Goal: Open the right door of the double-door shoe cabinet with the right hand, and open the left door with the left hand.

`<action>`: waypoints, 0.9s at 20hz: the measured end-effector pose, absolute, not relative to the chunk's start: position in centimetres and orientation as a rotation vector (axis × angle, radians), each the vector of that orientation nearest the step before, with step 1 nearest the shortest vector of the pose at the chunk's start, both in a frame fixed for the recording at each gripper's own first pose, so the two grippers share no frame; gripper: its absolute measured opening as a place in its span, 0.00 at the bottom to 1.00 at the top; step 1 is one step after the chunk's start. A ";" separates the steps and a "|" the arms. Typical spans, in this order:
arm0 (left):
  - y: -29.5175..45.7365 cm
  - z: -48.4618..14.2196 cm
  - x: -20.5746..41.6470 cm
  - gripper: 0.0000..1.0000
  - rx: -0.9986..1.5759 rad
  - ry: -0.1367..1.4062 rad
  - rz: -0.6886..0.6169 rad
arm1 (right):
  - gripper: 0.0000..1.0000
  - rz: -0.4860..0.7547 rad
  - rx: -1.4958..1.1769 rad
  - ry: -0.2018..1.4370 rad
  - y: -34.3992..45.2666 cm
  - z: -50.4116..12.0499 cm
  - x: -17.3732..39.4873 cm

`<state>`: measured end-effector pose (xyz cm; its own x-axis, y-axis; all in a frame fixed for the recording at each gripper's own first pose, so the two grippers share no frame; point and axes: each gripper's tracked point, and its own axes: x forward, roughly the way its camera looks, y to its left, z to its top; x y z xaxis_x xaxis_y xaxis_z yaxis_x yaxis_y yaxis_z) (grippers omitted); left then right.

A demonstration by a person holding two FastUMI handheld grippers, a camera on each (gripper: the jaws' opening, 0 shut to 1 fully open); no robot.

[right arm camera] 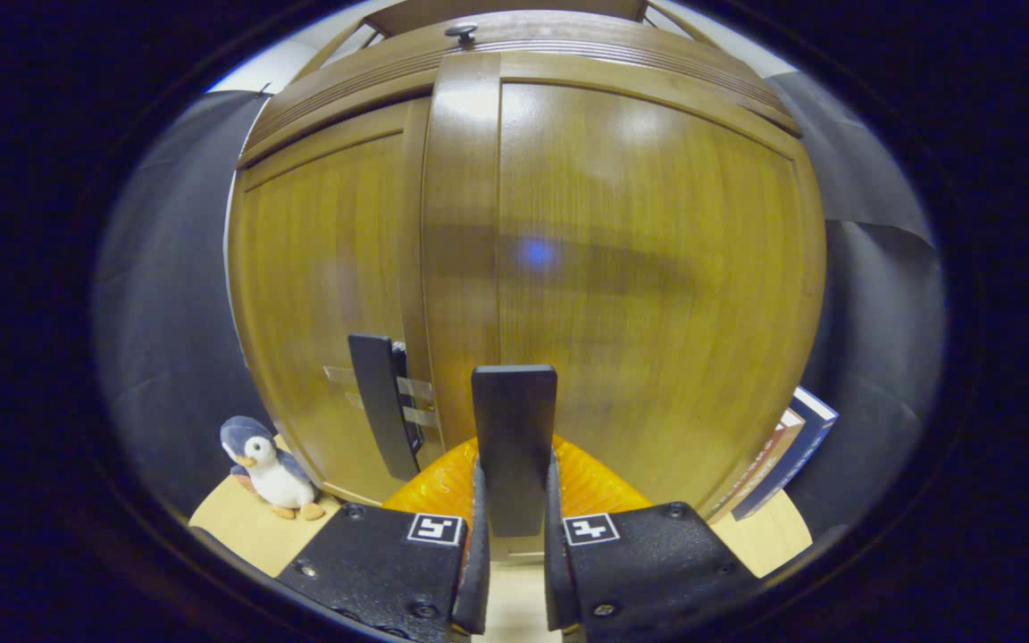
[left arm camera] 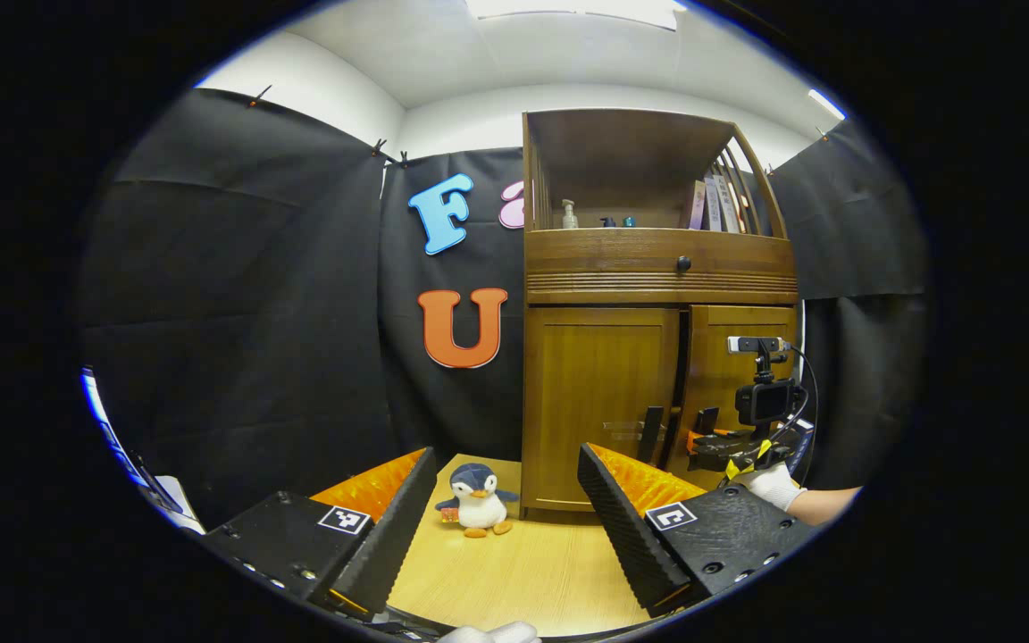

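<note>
The wooden shoe cabinet [left arm camera: 657, 277] stands on the table against the wall. Its left door [left arm camera: 599, 393] is closed, with a dark upright handle [left arm camera: 651, 433] near the middle seam. My left gripper [left arm camera: 507, 464] hangs open in front of the cabinet's left corner, well short of it, holding nothing. In the right gripper view, my right gripper [right arm camera: 514, 464] is shut on the right door's dark handle [right arm camera: 514, 420]. The right door [right arm camera: 648, 268] looms close, and the left door's handle [right arm camera: 380, 402] sits beside it. From the left, my right gripper [left arm camera: 700, 438] appears at that door, held by a gloved hand [left arm camera: 773, 485].
A plush penguin [left arm camera: 477, 500] sits on the wooden table [left arm camera: 514, 572] by the cabinet's left corner. Books [right arm camera: 782, 464] lean at the cabinet's right side. Above the doors are a drawer with a knob [left arm camera: 683, 263] and an open shelf with bottles [left arm camera: 571, 214].
</note>
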<state>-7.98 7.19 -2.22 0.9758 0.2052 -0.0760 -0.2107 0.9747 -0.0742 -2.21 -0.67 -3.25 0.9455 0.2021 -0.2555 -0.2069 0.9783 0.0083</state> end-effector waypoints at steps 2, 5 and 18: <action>7.0 -2.2 -8.1 0.96 -0.080 0.065 0.193 | 0.28 0.211 -0.028 0.261 -1.5 -3.3 -3.9; 6.8 -2.4 -7.9 0.96 -0.088 0.066 0.168 | 0.27 0.208 -0.036 0.261 -3.2 -3.4 -6.8; 1.8 -2.4 -9.0 0.95 -0.095 0.084 0.210 | 0.22 0.272 -0.033 0.272 -13.4 -3.4 -16.2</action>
<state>-9.02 1.83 -2.42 0.9746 0.2040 -0.0928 -0.2120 0.9735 -0.0858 -16.17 -13.37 -3.38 0.9270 0.2610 -0.2696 -0.2698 0.9629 0.0043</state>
